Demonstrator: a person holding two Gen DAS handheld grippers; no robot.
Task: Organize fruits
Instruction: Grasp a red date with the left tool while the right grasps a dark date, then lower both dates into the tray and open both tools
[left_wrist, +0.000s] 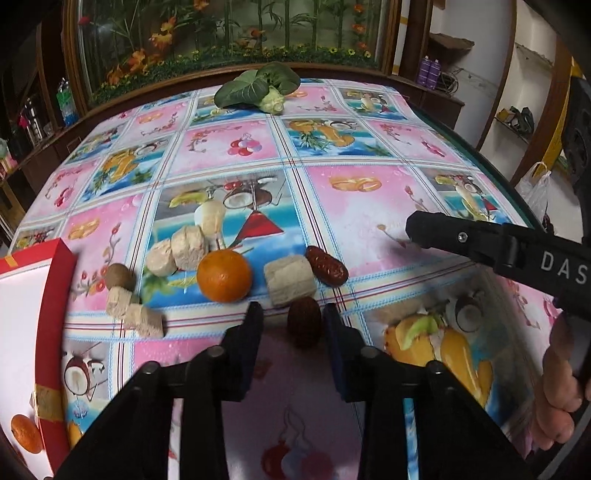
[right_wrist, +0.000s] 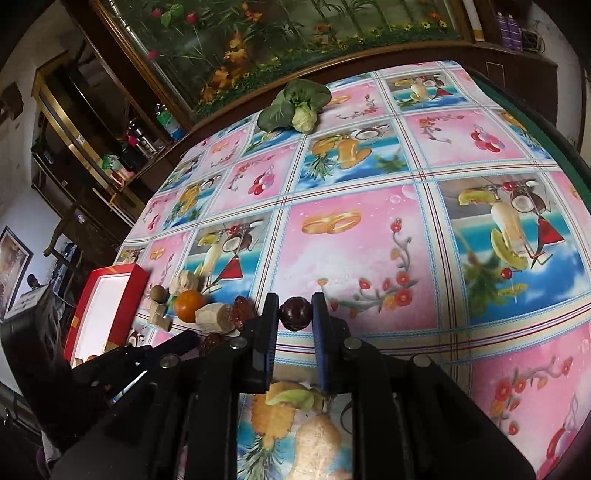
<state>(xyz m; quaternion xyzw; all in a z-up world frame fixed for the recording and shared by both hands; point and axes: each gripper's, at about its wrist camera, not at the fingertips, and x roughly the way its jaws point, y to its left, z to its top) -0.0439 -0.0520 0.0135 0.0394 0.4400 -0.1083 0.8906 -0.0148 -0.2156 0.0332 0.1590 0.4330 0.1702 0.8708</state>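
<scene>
While my right gripper (right_wrist: 295, 308) pinches one date (right_wrist: 294, 313), my left gripper (left_wrist: 293, 317) straddles another date (left_wrist: 304, 320), fingers apart; one orange (left_wrist: 224, 275) nearby.

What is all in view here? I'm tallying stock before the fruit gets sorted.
red dates: three, dark red; loose date by the biggest chunk, near date between the left tongs, held date in the right tongs.
mandarins: two, orange; table mandarin mid-cluster, boxed mandarin in the box.
brown fruit: one, beside the box.
pale chunks: about six, beige, around the table mandarin.
leafy green: one, far edge.
box: one, red, left edge.
tablecloth: one, pink-blue print.
hand: one, holding the right tool.
left tongs: black, open around the near date.
right tongs: black, shut on the held date.
</scene>
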